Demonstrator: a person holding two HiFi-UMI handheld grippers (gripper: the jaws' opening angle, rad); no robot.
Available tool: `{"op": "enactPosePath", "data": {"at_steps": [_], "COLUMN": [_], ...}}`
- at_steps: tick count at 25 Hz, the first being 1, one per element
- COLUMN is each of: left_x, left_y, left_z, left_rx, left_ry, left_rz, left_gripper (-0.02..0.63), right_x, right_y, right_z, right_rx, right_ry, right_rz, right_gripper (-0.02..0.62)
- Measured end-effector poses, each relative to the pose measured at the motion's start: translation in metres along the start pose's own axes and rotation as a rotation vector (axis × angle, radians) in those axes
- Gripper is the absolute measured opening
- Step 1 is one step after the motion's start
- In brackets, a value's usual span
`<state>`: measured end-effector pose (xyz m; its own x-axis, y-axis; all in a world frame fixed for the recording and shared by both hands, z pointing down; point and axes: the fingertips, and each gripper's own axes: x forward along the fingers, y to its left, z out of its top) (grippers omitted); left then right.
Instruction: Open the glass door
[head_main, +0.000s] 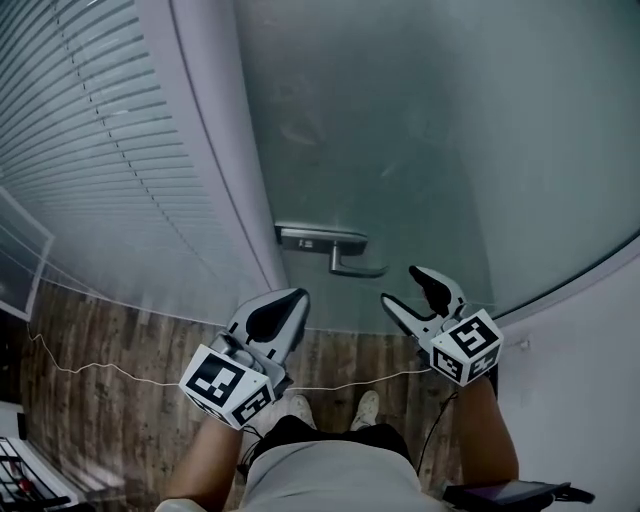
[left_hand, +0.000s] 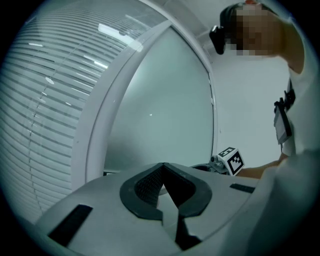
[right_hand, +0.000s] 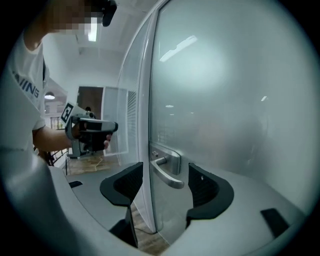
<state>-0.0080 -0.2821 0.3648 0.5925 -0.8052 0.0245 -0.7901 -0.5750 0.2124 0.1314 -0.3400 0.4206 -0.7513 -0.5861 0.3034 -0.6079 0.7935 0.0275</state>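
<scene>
The frosted glass door (head_main: 420, 140) fills the head view, with its metal lever handle (head_main: 345, 255) low on the left edge. My right gripper (head_main: 403, 286) hangs just below and right of the handle, jaws wide open. In the right gripper view the handle (right_hand: 169, 170) shows ahead between the open pads (right_hand: 205, 187), which do not touch it; the right gripper (right_hand: 164, 181) holds nothing. My left gripper (head_main: 298, 297) hovers lower left of the handle, in front of the door frame, its jaws shut on nothing. Its closed tips (left_hand: 162, 169) face the glass.
A white frame post (head_main: 225, 150) stands left of the door, beside a glass panel with slatted blinds (head_main: 90, 150). Wood floor (head_main: 120, 350) with a thin cable (head_main: 100, 372) lies below. A white wall (head_main: 590, 350) is on the right. The person's shoes (head_main: 330, 405) stand close to the door.
</scene>
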Motion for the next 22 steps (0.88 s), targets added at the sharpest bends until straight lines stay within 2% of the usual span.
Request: {"op": "enactPosePath", "data": {"at_steps": [8, 18, 19, 21, 22], "left_x": [0.011, 0.006, 0.006, 0.005, 0.005], "left_y": [0.002, 0.009, 0.010, 0.012, 0.013], "left_z": [-0.007, -0.014, -0.015, -0.015, -0.016], "left_rx": [-0.005, -0.018, -0.021, -0.023, -0.023], "left_ry": [0.007, 0.022, 0.022, 0.022, 0.022], "left_rz": [0.046, 0.078, 0.081, 0.083, 0.082], "left_gripper": [0.000, 0.000, 0.000, 0.000, 0.000], "right_x": [0.039, 0.061, 0.061, 0.062, 0.063], "right_y": [-0.010, -0.015, -0.016, -0.020, -0.021], "right_z": [-0.039, -0.057, -0.057, -0.058, -0.058], "right_rx": [-0.125, -0.141, -0.157, -0.189, -0.193], "right_ry": [0.203, 0.328, 0.339, 0.345, 0.346], "right_rz": [0.105, 0.118, 0.111, 0.092, 0.089], "right_gripper": [0.264, 0.261, 0.239, 0.147, 0.147]}}
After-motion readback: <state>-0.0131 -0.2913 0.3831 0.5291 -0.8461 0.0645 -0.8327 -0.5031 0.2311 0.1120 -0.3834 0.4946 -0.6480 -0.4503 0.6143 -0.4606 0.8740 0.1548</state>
